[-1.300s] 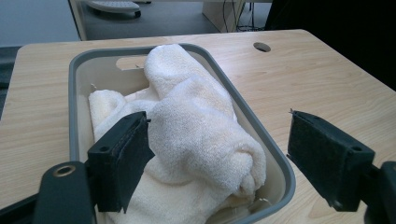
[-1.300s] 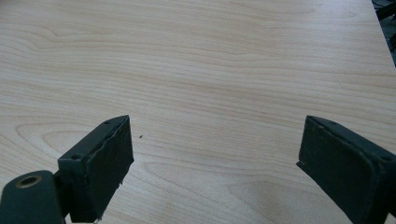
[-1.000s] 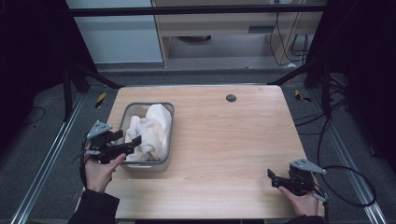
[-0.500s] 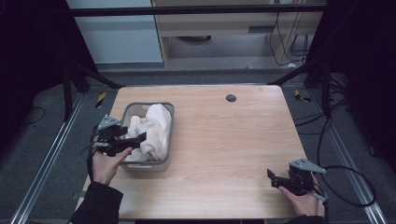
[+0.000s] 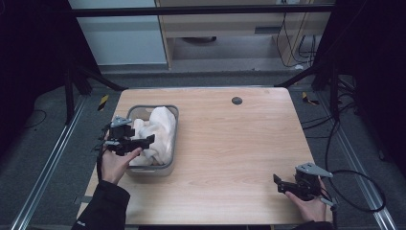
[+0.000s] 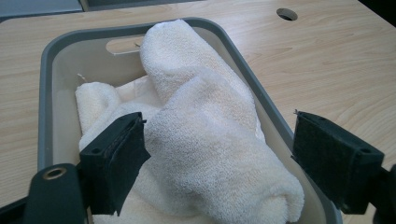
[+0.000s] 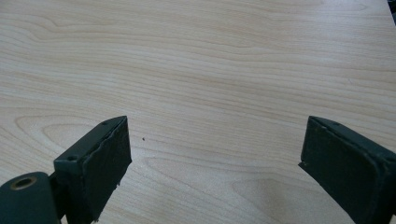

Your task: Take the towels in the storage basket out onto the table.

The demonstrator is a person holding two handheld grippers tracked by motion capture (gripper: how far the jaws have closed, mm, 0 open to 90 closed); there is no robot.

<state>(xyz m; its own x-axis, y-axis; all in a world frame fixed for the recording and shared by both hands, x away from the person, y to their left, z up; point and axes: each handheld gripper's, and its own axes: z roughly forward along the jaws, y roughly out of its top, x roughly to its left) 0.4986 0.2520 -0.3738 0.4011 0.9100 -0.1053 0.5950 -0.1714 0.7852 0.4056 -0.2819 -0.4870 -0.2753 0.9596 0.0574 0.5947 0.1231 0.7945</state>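
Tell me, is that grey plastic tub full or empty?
Full: the grey plastic tub holds bunched white terry towels rising above its rim.

A light wooden table (image 5: pixel 230 143) with a round cable hole (image 5: pixel 236 100) stands on grey floor (image 5: pixel 57 143). Behind it stands a pale cabinet (image 5: pixel 119 33); the room's sides are dark.

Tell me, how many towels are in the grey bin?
1 white towel shows, bunched in the grey bin at the table's left; folds may hide another underneath.
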